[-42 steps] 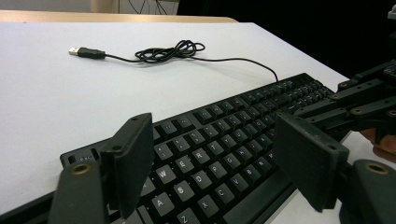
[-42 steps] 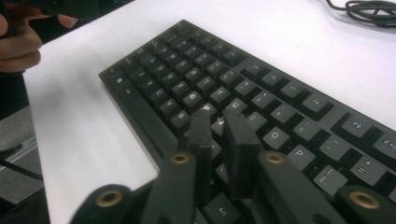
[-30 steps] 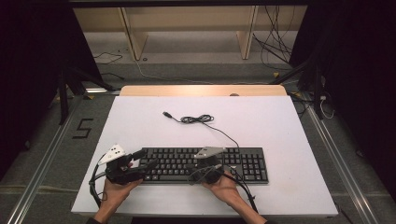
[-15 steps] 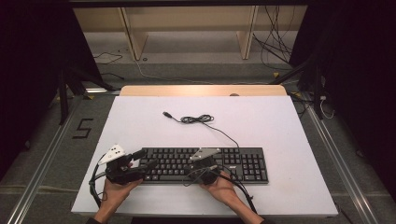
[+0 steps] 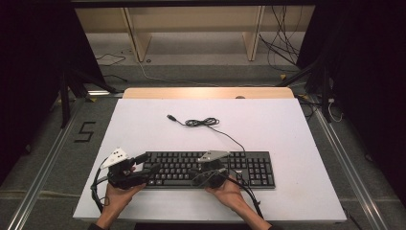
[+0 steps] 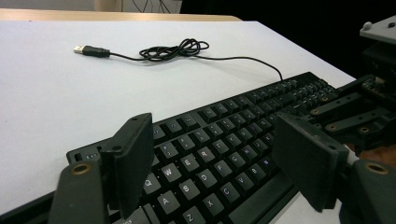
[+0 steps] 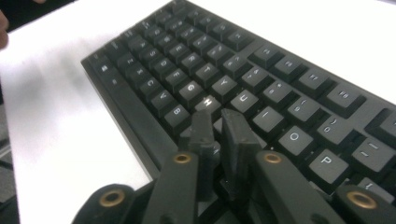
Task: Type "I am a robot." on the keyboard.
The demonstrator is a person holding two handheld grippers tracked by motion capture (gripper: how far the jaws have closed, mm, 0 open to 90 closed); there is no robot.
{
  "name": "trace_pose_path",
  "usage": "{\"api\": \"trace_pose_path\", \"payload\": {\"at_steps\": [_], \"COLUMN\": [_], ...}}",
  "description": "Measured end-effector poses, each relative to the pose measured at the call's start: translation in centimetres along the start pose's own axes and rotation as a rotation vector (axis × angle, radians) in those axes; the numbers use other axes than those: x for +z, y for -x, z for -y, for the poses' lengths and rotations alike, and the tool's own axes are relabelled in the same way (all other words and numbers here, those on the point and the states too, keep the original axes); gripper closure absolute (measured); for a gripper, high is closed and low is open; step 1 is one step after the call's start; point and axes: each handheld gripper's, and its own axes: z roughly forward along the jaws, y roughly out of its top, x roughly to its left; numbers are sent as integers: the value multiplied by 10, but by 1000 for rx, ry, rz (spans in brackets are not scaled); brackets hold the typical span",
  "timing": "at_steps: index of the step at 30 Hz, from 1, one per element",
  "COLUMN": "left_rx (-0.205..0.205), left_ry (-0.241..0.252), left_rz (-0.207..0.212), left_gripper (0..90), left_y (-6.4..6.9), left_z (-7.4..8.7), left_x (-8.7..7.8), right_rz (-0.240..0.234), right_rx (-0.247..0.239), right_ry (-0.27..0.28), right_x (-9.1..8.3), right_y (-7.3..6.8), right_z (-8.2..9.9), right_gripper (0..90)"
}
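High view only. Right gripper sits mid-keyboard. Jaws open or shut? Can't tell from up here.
Observer: The right gripper has a narrow gap between its jaws and nothing in it. They have just been opening.
Operator: Which keys is it over?
Observer: In the right gripper view its tips sit on the keyboard just on the near side of H and U. I can't tell if they touch a key.
Operator: And the left one?
Observer: The left gripper is wide open and gripping nothing. In its own view the Q, W, A and S keys show between the jaws.
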Motion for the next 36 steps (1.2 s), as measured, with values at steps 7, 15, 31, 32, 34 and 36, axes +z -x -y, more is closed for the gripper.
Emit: {"api": "trace_pose_path", "payload": {"at_steps": [7, 15, 31, 32, 34, 36], "left_rx": [3, 2, 0, 0, 2, 0], "left_ry": [5, 2, 0, 0, 0, 2], "left_rz": [0, 0, -2, -2, -3, -3], "left_gripper": [289, 288, 282, 281, 280, 280], "left_y": [0, 0, -1, -1, -1, -1], "left_z": [0, 0, 0, 0, 0, 0], "left_x": [-1, 0, 0, 0, 0, 0], "right_rz": [-46, -51, -69, -69, -61, -55], "right_rx": [15, 21, -14, -14, -15, -17], "right_ry": [76, 108, 123, 123, 100, 84], "right_x": [-17, -31, -37, -37, -34, -33], "right_y": [1, 2, -4, -4, -5, -5], "right_z": [-3, -3, 0, 0, 1, 2], "right_gripper": [538, 357, 454, 454, 543, 604]}}
